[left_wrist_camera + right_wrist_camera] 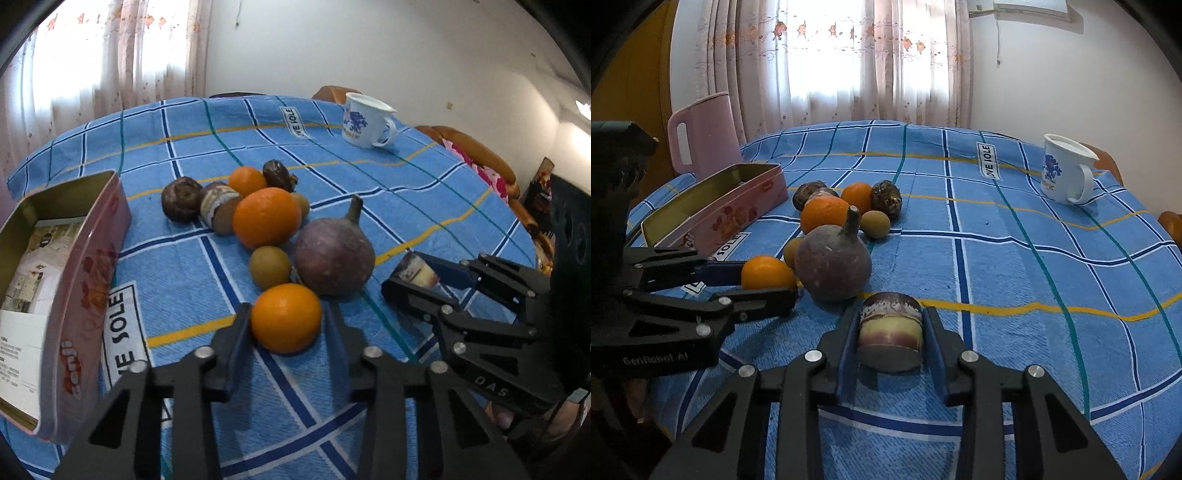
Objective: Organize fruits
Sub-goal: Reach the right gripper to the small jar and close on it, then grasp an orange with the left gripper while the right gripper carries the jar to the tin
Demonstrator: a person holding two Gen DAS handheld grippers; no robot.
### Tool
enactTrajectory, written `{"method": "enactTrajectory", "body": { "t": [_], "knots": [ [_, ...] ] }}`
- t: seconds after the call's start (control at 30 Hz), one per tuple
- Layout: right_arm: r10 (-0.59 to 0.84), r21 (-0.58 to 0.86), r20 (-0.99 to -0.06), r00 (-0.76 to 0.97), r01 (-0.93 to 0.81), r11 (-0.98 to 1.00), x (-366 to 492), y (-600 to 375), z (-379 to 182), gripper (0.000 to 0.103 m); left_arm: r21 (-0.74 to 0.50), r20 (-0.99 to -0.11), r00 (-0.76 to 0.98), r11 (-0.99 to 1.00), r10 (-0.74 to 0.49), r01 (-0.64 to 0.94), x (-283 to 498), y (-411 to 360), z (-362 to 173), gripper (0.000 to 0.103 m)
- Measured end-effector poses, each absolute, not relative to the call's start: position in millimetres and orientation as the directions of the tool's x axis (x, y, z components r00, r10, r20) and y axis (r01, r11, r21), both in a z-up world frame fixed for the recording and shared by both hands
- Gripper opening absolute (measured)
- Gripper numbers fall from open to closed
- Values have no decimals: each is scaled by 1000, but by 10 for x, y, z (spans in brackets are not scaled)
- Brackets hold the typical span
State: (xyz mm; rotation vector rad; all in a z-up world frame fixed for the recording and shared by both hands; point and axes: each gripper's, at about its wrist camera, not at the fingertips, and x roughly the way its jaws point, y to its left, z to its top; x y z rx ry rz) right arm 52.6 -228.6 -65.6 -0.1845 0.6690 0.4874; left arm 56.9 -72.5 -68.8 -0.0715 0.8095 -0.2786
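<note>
A heap of fruit lies on the blue checked cloth: oranges, small green-brown fruits, dark brown ones and a big purple round fruit (334,256) with a stem. My left gripper (286,321) is closed around the nearest orange (286,318), which rests on the cloth; it also shows in the right wrist view (767,273). My right gripper (890,332) is shut on a short sugarcane piece (890,334) at the cloth, right of the heap; it shows in the left wrist view (415,272). An open pink tin (66,295) stands at the left.
A white enamel mug (1067,168) with a blue pattern stands at the far right. A pink jug (701,134) stands behind the tin. Another sugarcane piece (219,212) lies in the heap. The table edge curves close on the right.
</note>
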Motion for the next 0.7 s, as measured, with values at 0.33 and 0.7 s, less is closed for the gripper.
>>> {"method": "enactTrajectory", "body": {
  "t": [0.33,0.7],
  "knots": [
    [421,10,-566,708,-505,863,449,-2340,-594,36,-169,-631,716,954,-298,248,434,-708,-586,38],
    [456,-16,-473,754,-525,851,270,-2301,-405,36,-151,-565,779,962,-272,226,314,-631,-482,38]
  ]
}}
